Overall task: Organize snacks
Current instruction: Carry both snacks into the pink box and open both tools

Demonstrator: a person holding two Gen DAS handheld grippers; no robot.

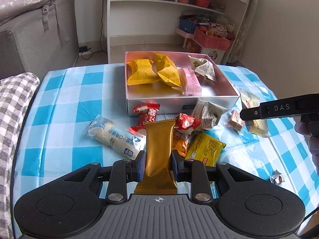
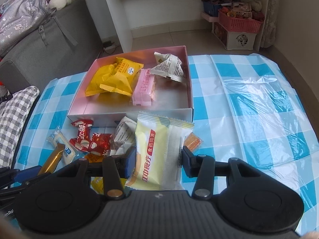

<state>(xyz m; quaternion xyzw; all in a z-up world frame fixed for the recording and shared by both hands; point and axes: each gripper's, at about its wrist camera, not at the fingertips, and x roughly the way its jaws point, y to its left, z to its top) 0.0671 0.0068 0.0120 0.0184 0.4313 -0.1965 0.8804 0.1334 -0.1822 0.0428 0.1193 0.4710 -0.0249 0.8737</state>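
My left gripper [image 1: 157, 164] is shut on a gold snack bar [image 1: 158, 147] and holds it above the pile of snacks. My right gripper [image 2: 158, 160] is shut on a pale yellow biscuit packet [image 2: 157, 153]; it also shows in the left wrist view [image 1: 253, 117] at the right. An open box with a pink inside [image 1: 225, 97] [image 2: 190, 91] stands at the table's far side. It holds two yellow packets [image 1: 141, 71], a pink packet [image 1: 192, 81] and a white triangular packet [image 1: 203, 67]. Loose snacks lie in front of the box: a white roll packet [image 1: 113, 137], red packets [image 1: 146, 115], a yellow packet [image 1: 205, 149].
The table has a blue and white checked cloth [image 2: 259, 103]. A small foil sweet [image 1: 276, 177] lies at the right. A grey sofa [image 1: 30, 39] with a checked cushion [image 1: 12, 107] is on the left. A white shelf [image 1: 179, 16] and a pink basket [image 1: 213, 39] stand behind.
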